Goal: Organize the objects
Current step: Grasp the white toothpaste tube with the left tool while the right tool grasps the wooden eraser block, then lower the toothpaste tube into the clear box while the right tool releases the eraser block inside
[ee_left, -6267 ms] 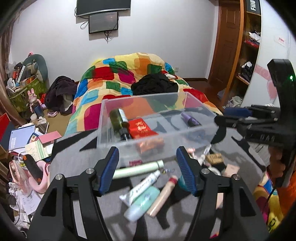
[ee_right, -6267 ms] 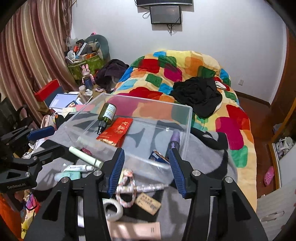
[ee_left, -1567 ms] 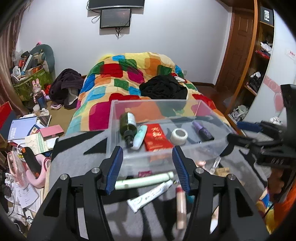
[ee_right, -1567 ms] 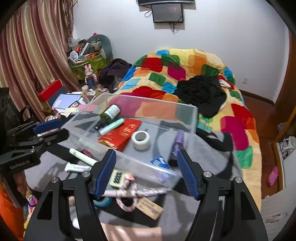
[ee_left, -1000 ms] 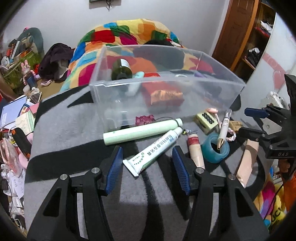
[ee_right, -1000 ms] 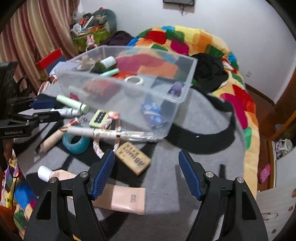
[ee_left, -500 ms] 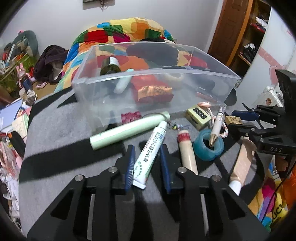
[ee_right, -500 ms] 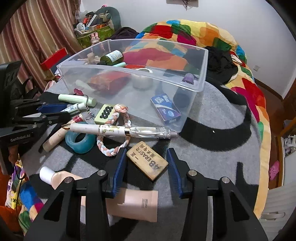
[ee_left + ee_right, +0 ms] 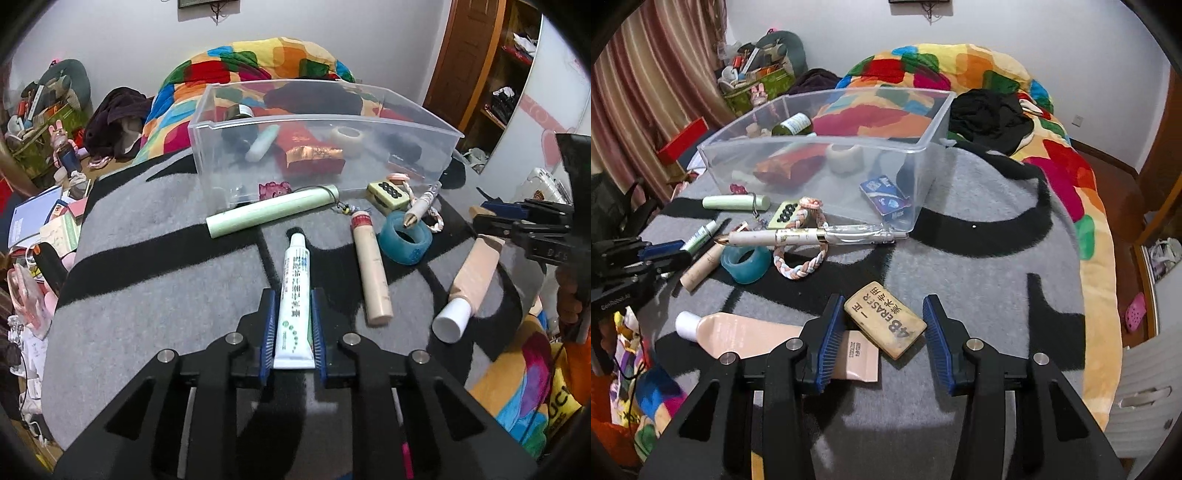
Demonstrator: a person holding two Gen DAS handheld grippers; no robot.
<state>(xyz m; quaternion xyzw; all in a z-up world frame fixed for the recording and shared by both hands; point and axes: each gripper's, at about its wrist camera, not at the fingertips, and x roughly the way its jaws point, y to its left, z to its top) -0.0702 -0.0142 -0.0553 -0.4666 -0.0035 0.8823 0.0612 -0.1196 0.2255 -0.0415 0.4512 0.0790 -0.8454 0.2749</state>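
Nearby, teal tape ring (image 9: 745, 263) and pen (image 9: 812, 236) lie before the clear bin (image 9: 923, 144).

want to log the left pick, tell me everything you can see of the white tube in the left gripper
The white tube is a soft squeeze tube with green and blue print, a white cap at its far end and a flat crimp nearest the camera. It lies lengthwise on the grey blanket, clamped on both sides by the left gripper.

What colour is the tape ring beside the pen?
Translucent teal-blue tape ring; clearest in the right wrist view.
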